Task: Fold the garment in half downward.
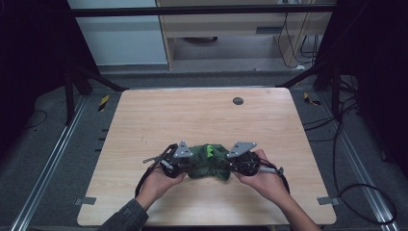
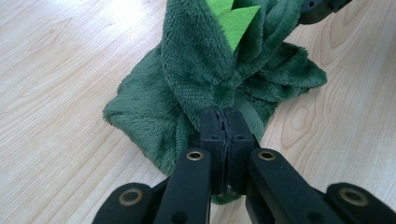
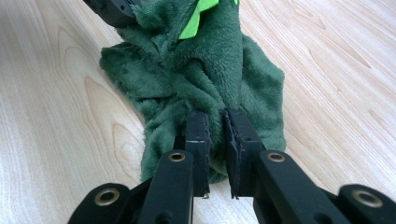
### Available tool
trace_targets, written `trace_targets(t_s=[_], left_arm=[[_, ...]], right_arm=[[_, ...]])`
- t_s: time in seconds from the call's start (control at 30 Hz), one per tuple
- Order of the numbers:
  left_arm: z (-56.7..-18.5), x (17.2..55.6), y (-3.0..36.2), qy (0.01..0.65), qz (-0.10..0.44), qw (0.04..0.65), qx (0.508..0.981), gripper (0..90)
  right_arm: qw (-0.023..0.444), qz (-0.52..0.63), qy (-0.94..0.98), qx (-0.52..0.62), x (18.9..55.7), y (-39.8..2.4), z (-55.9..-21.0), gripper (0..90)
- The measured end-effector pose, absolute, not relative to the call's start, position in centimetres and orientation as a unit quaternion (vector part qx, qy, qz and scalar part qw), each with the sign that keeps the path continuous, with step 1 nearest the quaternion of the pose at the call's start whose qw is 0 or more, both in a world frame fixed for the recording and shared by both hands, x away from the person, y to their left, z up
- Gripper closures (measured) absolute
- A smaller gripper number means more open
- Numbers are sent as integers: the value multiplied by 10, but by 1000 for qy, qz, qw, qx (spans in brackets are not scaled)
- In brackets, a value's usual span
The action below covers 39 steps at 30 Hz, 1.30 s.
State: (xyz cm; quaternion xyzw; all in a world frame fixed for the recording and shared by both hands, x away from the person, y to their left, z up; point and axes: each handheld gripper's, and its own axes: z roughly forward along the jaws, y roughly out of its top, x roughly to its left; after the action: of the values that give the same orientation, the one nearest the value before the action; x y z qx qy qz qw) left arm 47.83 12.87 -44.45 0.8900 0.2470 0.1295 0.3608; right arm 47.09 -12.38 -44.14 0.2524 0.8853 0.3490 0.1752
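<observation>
— Looking at what you hold: where is it?

— Your dark green plush cloth point(image 1: 210, 161) with bright green felt spikes point(image 1: 210, 151) lies bunched on the near middle of the table, stretched between your two tools. Your left gripper point(image 2: 225, 122) has its jaws pressed together on a fold of the plush. Your right gripper point(image 3: 217, 122) pinches a thicker fold at the other end, its jaws narrow with pile squeezed between them.

— And what is under and around you?

— You work on a pale wood-grain table point(image 1: 202, 115) with rounded corners; a small dark round disc point(image 1: 237, 100) is set in its far side. Grey carpet floor point(image 1: 43, 144) surrounds it, metal rails point(image 1: 45, 168) run along both sides, black cables point(image 1: 356, 192) loop at the right, and yellow-black tape point(image 1: 103, 102) marks the floor. Beyond stand a light cabinet point(image 1: 226, 29) and a pale panel point(image 1: 120, 33).
</observation>
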Motion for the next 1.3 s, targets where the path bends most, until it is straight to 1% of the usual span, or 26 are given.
trace_targets(t_s=[0.67,0.97,1.3], left_arm=[[-454,466,127,240,133,365,890,864],[-459,461,129,243,142,372,885,871],[-465,453,131,241,140,378,883,868]], right_arm=[[175,344,889,246,459,-122,-446,773],[175,343,890,243,454,-123,-450,752],[176,343,890,245,449,-123,-453,725]])
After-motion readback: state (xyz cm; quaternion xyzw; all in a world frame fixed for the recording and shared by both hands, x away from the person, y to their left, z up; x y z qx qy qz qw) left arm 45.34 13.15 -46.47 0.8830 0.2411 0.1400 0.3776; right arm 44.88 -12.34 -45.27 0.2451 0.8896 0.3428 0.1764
